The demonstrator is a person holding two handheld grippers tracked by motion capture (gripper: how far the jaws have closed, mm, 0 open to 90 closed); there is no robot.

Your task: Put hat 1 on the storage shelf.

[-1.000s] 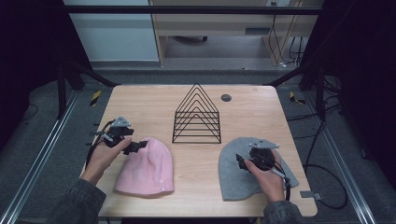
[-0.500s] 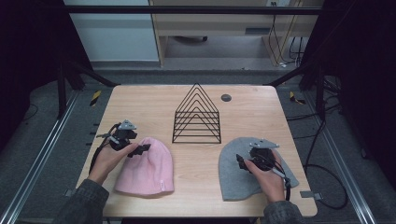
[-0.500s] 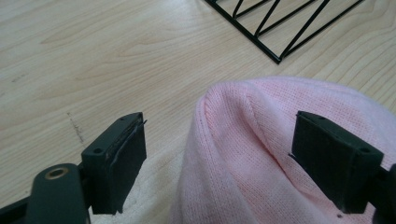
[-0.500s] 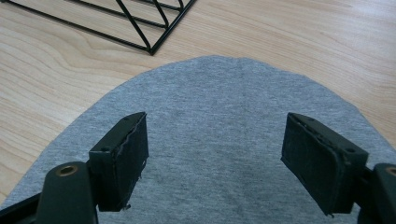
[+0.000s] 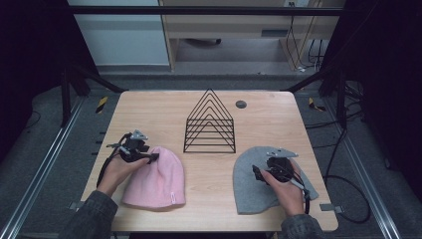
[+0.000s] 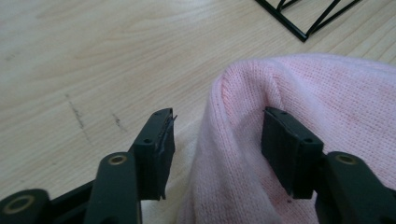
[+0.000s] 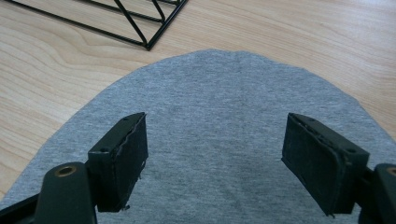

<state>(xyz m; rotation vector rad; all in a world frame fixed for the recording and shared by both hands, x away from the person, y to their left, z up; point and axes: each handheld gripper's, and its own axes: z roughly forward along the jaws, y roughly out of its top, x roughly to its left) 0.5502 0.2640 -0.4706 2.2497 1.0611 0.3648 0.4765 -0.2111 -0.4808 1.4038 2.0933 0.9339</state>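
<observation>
Between the earlier frames and this one, the left gripper (image 5: 149, 158) had slid a little toward the crown of the pink knit beanie (image 5: 155, 178), and its jaws had just been closing, with a raised fold of the knit standing between them. One pad looked to be against the fold while the other stood just clear of it, so the pinch was not yet made; the half-narrowed gap probably served to gather only the top edge. That beanie lay flat at the near left of the wooden table (image 5: 209, 107). Opposite it, the right gripper (image 5: 257, 173) kept still over the grey beanie (image 5: 249, 191) at the near right, jaws wide and holding nothing, seemingly waiting its turn. A black wire rack (image 5: 210, 122) stood between and behind both hats, likely their destination.
</observation>
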